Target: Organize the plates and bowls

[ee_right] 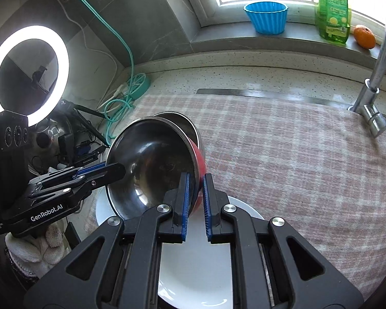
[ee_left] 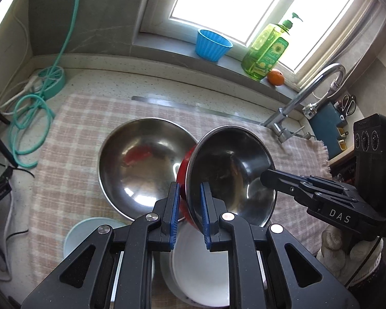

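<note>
A small bowl [ee_left: 231, 170], steel inside and red outside, is held tilted above the checked cloth. My left gripper [ee_left: 190, 206] is shut on its near rim. My right gripper [ee_right: 196, 200] is shut on its other rim; in the right wrist view the bowl [ee_right: 154, 164] fills the centre left. A large steel bowl [ee_left: 141, 164] sits on the cloth behind it, partly hidden in the right wrist view [ee_right: 177, 118]. White plates [ee_left: 200, 270] lie stacked under the grippers and also show in the right wrist view [ee_right: 195, 278]. A pale blue bowl [ee_left: 82, 234] sits at the left.
A checked cloth [ee_right: 296, 159] covers the counter. A tap [ee_left: 309, 95] stands at the right. On the sill are a blue cup [ee_left: 212, 43], a green soap bottle [ee_left: 267, 49] and an orange [ee_left: 275, 77]. Green cable [ee_left: 28, 118] and a ring light [ee_right: 28, 74] are at the left.
</note>
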Tool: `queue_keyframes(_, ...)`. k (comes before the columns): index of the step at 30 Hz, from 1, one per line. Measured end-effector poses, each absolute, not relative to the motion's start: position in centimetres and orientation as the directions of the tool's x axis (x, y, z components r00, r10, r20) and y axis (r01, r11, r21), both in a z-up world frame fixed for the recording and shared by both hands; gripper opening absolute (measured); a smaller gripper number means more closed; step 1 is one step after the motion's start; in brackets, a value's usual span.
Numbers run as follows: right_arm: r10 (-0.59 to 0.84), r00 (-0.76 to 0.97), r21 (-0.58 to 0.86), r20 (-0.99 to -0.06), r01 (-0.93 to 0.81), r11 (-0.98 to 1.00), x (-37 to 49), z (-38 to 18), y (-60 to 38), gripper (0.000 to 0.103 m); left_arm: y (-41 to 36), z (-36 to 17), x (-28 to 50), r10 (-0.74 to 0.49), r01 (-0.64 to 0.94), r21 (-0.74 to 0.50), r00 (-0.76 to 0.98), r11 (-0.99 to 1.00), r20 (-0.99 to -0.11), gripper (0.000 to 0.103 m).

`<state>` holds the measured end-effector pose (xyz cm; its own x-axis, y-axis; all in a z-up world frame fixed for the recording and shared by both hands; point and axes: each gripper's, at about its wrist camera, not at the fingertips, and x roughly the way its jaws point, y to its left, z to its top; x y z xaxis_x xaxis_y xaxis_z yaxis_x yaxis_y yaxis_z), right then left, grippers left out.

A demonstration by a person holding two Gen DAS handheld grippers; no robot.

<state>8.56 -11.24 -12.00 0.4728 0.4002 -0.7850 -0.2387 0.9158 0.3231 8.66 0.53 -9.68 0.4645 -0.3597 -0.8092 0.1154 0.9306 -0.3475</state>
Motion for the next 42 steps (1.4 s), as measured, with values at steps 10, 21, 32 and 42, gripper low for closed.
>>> queue_keyframes(10,0.363,0.448,0.276,-0.817,-0.249,0.928,12.4,-13.9,-7.0,0.01,4.4,-11.6,11.5,-0.316,0.065,-0.321,0.443,0.945,-0.839,0.014)
queue_keyframes(21,0.311,0.402,0.238,-0.861,-0.223,0.945,14.6,-17.1,-5.7,0.01,4.7,-13.8,12.8,-0.291,0.07,-0.288,0.388,0.955,-0.874,0.014)
queue_keyframes(32,0.277,0.385,0.2,-0.88,-0.229,0.953,15.2,-18.1,-4.9,0.011,4.6,-14.5,13.3,-0.269,0.065,-0.264,0.371,0.962,-0.889,0.014)
queue_keyframes(42,0.275,0.373,0.193,-0.886,-0.243,0.951,15.2,-18.2,-4.6,0.013,4.5,-14.8,13.4,-0.252,0.059,-0.247,0.361,0.967,-0.898,0.014)
